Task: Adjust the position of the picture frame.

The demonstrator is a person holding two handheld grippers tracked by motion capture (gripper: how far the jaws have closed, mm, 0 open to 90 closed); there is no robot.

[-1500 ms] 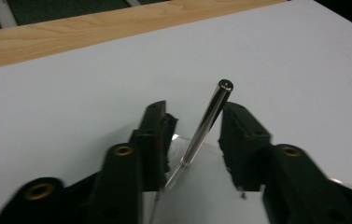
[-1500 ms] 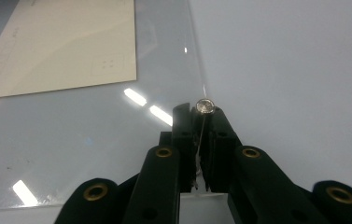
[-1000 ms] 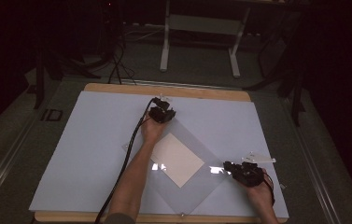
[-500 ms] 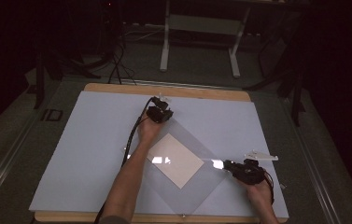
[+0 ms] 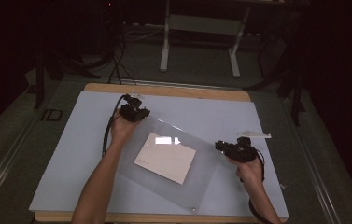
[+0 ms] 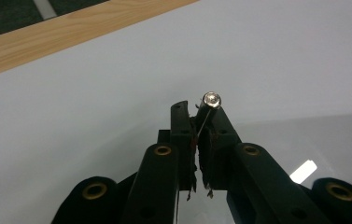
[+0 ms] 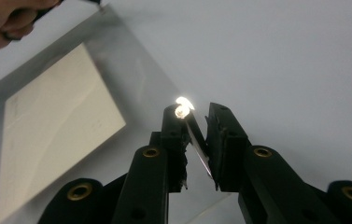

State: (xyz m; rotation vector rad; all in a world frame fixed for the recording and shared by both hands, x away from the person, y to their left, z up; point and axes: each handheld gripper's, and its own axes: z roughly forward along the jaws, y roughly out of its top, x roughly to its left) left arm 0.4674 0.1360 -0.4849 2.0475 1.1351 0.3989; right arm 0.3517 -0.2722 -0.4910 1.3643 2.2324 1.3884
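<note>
Dim room, table lit from above, glare on the clear sheet

In the high view the surroundings sink into near black, while the pale table mat (image 5: 71, 158) takes soft overhead light; the picture is grainy and slightly soft. A white reflection sits on the transparent sheet (image 5: 201, 186) over the paper (image 5: 164, 158). In the right gripper view a blown-out highlight flares at the sheet's corner rivet (image 7: 182, 106), and the near jaws are dark and soft. In the left gripper view a small screw head (image 6: 211, 99) glints and a bright patch reflects at lower right.
</note>
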